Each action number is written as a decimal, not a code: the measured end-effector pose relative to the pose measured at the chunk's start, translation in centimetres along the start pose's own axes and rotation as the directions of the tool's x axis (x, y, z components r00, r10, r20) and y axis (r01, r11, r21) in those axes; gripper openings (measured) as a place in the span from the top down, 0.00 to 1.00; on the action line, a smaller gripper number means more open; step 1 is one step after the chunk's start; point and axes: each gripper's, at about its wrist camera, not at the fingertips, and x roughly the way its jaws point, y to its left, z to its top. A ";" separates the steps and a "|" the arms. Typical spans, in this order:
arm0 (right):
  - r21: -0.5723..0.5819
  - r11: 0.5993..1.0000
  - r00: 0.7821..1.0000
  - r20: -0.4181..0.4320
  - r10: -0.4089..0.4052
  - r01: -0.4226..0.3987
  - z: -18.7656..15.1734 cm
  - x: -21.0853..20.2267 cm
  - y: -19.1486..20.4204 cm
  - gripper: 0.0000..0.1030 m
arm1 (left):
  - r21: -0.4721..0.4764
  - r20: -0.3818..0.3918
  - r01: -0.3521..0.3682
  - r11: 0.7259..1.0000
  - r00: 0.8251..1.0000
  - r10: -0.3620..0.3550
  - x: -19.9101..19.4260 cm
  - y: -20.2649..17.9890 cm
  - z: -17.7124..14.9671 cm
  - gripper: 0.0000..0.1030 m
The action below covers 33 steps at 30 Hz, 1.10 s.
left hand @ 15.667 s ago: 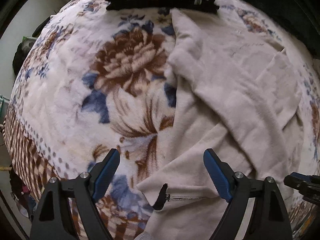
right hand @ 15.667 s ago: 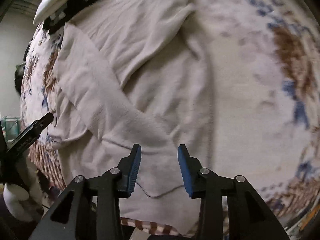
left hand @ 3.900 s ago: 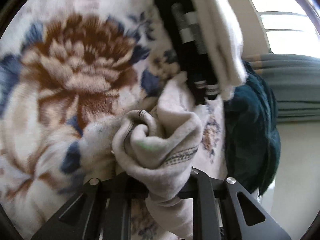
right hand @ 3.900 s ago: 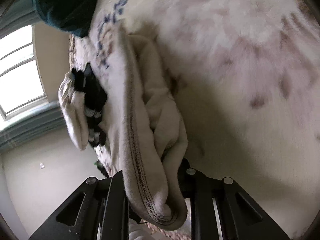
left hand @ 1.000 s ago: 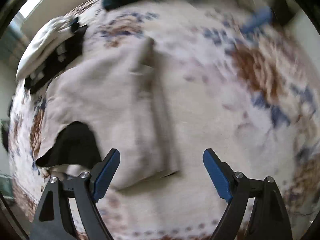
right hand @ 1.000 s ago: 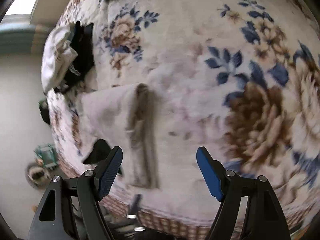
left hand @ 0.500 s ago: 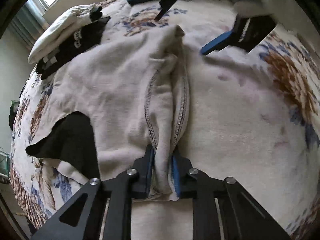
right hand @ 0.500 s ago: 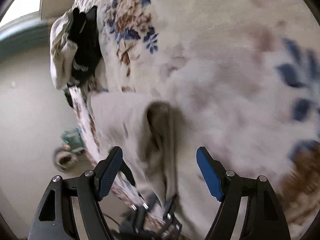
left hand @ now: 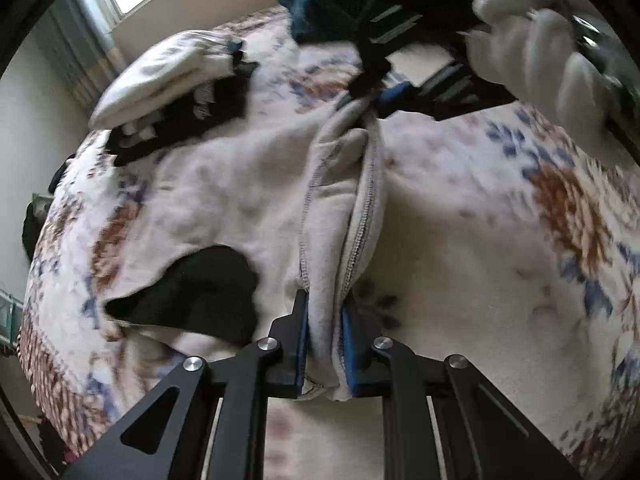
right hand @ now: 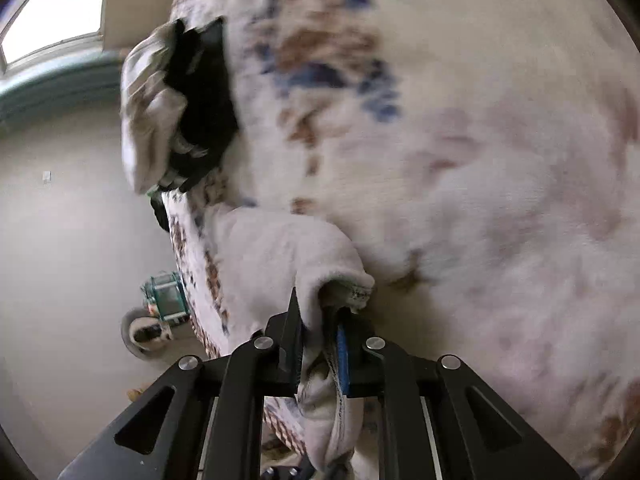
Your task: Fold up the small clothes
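Note:
A cream fleece garment (left hand: 240, 184) with a black lining patch (left hand: 192, 292) lies folded on the floral blanket (left hand: 500, 280). My left gripper (left hand: 324, 340) is shut on the near end of its stitched folded edge. My right gripper (left hand: 374, 98) shows in the left wrist view, held by a white-gloved hand (left hand: 532, 40), pinching the far end of that same edge. In the right wrist view my right gripper (right hand: 318, 348) is shut on the cream garment (right hand: 280, 248), whose hem bunches between the blue pads.
A stack of folded white and black clothes (left hand: 172, 88) lies at the blanket's far edge, also in the right wrist view (right hand: 176, 108). A dark teal cloth (left hand: 320, 4) lies beyond it. The bed edge drops to the floor (right hand: 72, 260), where a wheeled object (right hand: 156, 320) stands.
Half a second ago my right gripper was open above the garment's far end; it has now closed on that edge. My left gripper stays shut on the near end.

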 end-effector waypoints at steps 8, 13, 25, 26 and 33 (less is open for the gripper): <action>-0.061 0.988 0.990 0.009 -0.139 0.139 -0.7 1.7 11.4 0.86 | -0.319 0.004 0.097 0.943 0.995 -0.101 -1.2 13.6 1.9 0.88; -0.090 0.970 0.974 0.005 -0.226 0.225 0.3 7.6 17.6 0.86 | -0.479 -0.019 0.134 0.868 0.986 -0.163 2.5 21.4 1.6 0.88; -0.240 0.904 0.913 -0.120 -0.390 0.354 3.3 21.9 24.0 0.57 | -0.810 -0.068 0.160 0.564 0.930 -0.361 9.5 30.5 -4.7 0.36; -0.247 0.918 0.929 -0.127 -0.347 0.309 3.3 21.3 24.5 0.37 | -0.824 -0.061 0.156 0.545 0.931 -0.360 8.9 30.7 -5.0 0.36; -0.516 0.765 0.897 0.017 -0.441 0.386 2.0 14.7 26.9 0.28 | -0.893 -0.014 0.149 0.425 0.934 -0.356 6.0 29.3 -6.5 0.32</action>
